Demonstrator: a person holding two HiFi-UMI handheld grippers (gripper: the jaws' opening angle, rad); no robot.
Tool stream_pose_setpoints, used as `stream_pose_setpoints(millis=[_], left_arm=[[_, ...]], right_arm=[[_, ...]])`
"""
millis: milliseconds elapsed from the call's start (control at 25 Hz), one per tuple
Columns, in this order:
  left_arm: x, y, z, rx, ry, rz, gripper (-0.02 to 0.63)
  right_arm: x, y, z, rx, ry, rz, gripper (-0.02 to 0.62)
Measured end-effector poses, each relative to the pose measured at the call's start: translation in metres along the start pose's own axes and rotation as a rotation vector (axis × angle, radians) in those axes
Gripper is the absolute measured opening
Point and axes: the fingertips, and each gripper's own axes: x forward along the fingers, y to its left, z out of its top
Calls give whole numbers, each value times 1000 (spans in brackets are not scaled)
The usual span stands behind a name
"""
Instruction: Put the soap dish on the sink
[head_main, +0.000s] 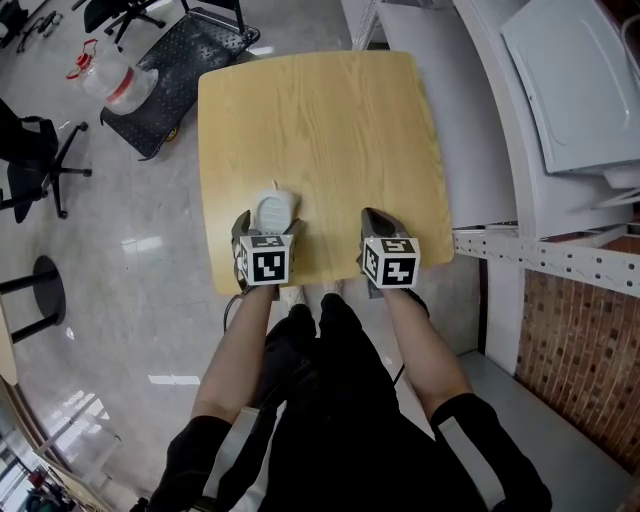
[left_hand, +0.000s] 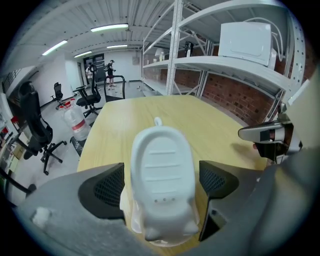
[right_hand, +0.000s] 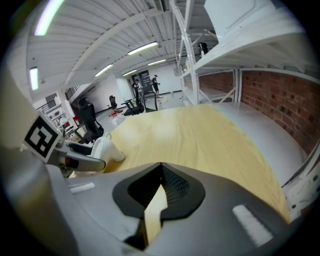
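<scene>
The white soap dish (head_main: 275, 210) lies at the near left of the wooden table (head_main: 330, 120). My left gripper (head_main: 271, 222) holds it between the jaws. In the left gripper view the soap dish (left_hand: 162, 175) fills the gap, and the black pads (left_hand: 107, 187) press against its wider lower sides. My right gripper (head_main: 374, 222) rests at the table's near edge, apart from the dish, with its jaws together and nothing in them. From the right gripper view the soap dish (right_hand: 102, 147) shows at the left. No sink basin is clearly in view.
White metal shelving (head_main: 560, 255) and a brick wall stand right of the table, with a white moulded unit (head_main: 580, 90) on the shelf. Office chairs (head_main: 40, 160), a black cart (head_main: 180, 70) and a water jug (head_main: 110, 80) stand on the floor to the left.
</scene>
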Motion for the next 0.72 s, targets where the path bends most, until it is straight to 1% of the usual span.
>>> stream_pose_setpoints(millis=[80, 200, 280, 320, 440, 560, 600, 680, 720], left_arm=[[-7, 0, 11, 2, -29, 1, 482], [-22, -1, 35, -5, -92, -4, 480], [-36, -2, 58, -30, -174, -12, 470], [-42, -2, 68, -43, -211, -14, 450], [-59, -4, 87, -67, -282, -17, 445], [-83, -5, 102, -82, -368, -3, 410], [-92, -5, 106, -81, -400, 9, 390], [-113, -4, 113, -75, -467, 39, 301], [-123, -3, 116, -77, -500, 55, 229]], right_arm=[[-4, 5, 7, -56, -17, 10, 3], [-10, 9, 24, -91, -54, 34, 3], [-15, 11, 40, -93, -87, 52, 3], [-19, 11, 49, -90, -104, 59, 3], [-36, 12, 70, -72, -165, 90, 3], [-50, 14, 80, -69, -219, 134, 2], [-54, 15, 82, -73, -231, 148, 2], [-61, 18, 89, -81, -255, 180, 2], [-64, 21, 93, -84, -267, 199, 3]])
